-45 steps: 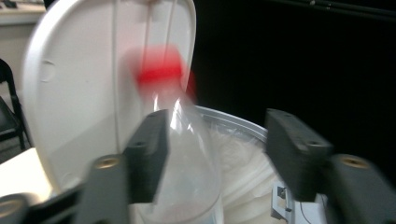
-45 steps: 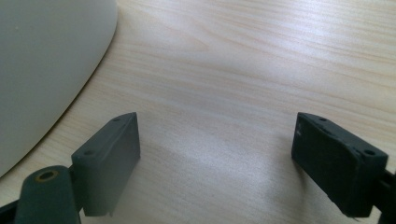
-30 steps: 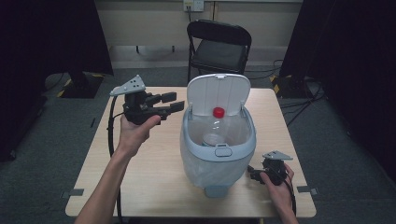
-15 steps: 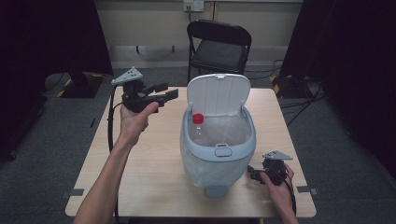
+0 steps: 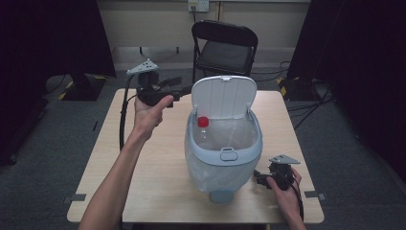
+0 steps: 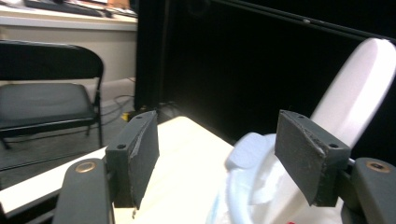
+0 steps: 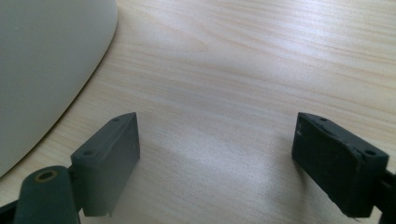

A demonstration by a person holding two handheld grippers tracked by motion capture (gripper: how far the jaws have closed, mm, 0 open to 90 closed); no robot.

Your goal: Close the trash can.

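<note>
A pale blue bin (image 5: 225, 158) with a clear liner stands mid-table, its white lid (image 5: 224, 96) raised. Inside it, a clear bottle with a red cap (image 5: 203, 121) leans against the left wall. My left gripper (image 5: 179, 86) is held in the air left of the lid, pointing toward it. Its jaws have just been opening and nothing is between them. In the left gripper view the gripper (image 6: 217, 154) is open and looks past the bin rim (image 6: 243, 154) and lid (image 6: 355, 88). My right gripper (image 5: 258, 178) rests on the table at the bin's front right. In its own view the gripper (image 7: 215, 158) is open over bare wood, with the bin wall (image 7: 46, 60) at the left.
The wooden table (image 5: 158, 158) has free room left of the bin. A black folding chair (image 5: 224, 48) stands behind the far edge. Black curtains hang on both sides. Tape marks (image 5: 74, 197) lie near the front corners.
My left gripper has drawn back from the bin, to the left and farther away, with its jaws wider. The bottle's red cap has gone from the bin's middle to its left side, lower down.
</note>
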